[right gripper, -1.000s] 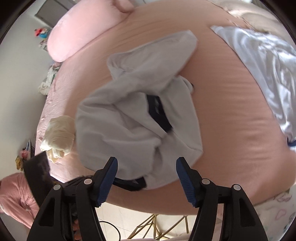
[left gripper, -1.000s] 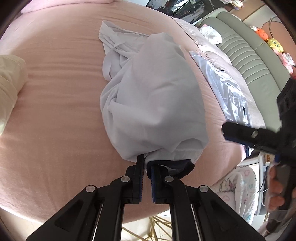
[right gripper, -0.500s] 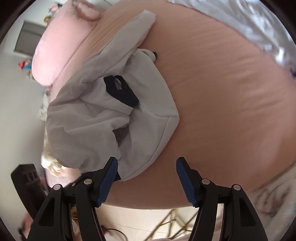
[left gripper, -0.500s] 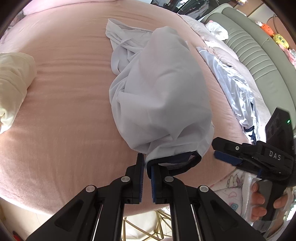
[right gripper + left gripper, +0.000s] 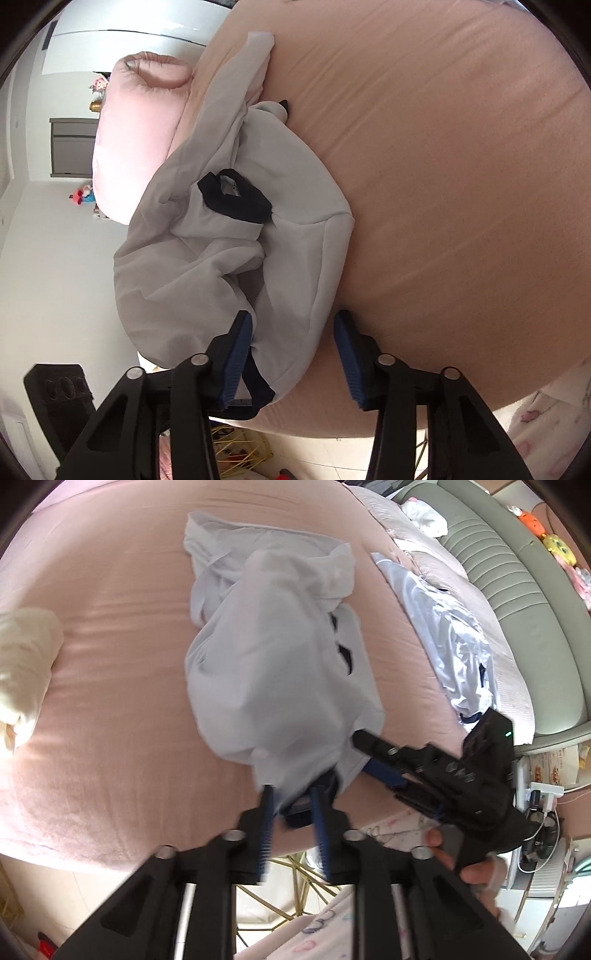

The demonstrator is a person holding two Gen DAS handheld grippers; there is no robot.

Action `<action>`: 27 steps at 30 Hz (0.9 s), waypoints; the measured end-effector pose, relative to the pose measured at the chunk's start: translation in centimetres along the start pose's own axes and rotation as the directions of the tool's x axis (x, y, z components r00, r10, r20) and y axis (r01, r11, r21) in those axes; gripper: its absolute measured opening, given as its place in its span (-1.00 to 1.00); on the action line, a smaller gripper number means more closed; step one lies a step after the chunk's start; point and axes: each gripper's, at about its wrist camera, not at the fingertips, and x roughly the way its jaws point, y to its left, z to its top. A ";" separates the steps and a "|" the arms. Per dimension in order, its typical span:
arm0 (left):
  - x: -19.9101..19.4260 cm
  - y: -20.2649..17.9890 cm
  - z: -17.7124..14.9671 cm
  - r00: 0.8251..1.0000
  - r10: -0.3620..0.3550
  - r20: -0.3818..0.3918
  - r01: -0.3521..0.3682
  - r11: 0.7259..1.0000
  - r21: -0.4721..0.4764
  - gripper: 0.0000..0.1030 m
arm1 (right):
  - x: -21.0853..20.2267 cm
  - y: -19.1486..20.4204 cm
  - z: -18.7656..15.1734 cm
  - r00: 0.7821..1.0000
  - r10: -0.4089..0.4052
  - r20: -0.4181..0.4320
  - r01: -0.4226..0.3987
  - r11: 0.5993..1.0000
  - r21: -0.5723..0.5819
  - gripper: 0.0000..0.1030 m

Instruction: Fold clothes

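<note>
Pink sheets cover a bed (image 5: 110,686) where a crumpled white T-shirt with navy trim (image 5: 273,686) lies near the front edge. Angled steeply down, the left hand-held gripper (image 5: 291,805) has just been opening, its blue pads parted narrowly around the shirt's blurred navy hem, while the right hand-held gripper (image 5: 293,332), gripped by a hand (image 5: 465,864) at the right, has just been closing, its pads partway apart astride the shirt's near edge without pressing it. A cream cloth (image 5: 26,664) lies left, another white garment (image 5: 450,653) right before a green sofa (image 5: 517,602), and a pink pillow (image 5: 136,133) lies behind the shirt.
</note>
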 end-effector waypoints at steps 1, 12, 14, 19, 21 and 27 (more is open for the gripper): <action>0.1 -0.3 0.2 1.000 -0.007 0.001 0.007 1.000 0.000 0.14 | 0.1 -0.1 0.0 1.000 0.006 -0.001 -0.006 1.000 0.006 -0.27; 0.7 -1.5 2.5 0.998 0.071 -0.001 -0.071 0.997 -0.032 0.23 | 0.8 -2.0 0.5 0.999 0.038 -0.027 -0.037 0.998 0.045 -0.98; 0.9 -1.2 2.9 0.995 0.097 0.006 -0.096 0.994 -0.058 0.23 | 0.8 -2.1 0.5 0.998 0.050 -0.025 -0.048 0.998 0.047 -0.98; 1.9 -1.0 4.8 0.985 0.172 0.013 -0.170 0.980 -0.105 0.23 | 0.7 -1.4 0.5 0.999 0.037 -0.022 -0.036 0.999 0.006 -0.98; 2.5 -0.7 5.4 0.977 0.215 0.008 -0.213 0.971 -0.108 0.23 | 0.7 -1.0 0.6 0.999 0.030 -0.023 -0.030 0.999 -0.009 -0.98; 3.9 1.6 5.9 0.966 0.259 0.002 -0.254 0.947 -0.196 0.22 | 0.8 -0.3 0.8 0.998 0.054 -0.043 -0.054 0.998 -0.016 -0.84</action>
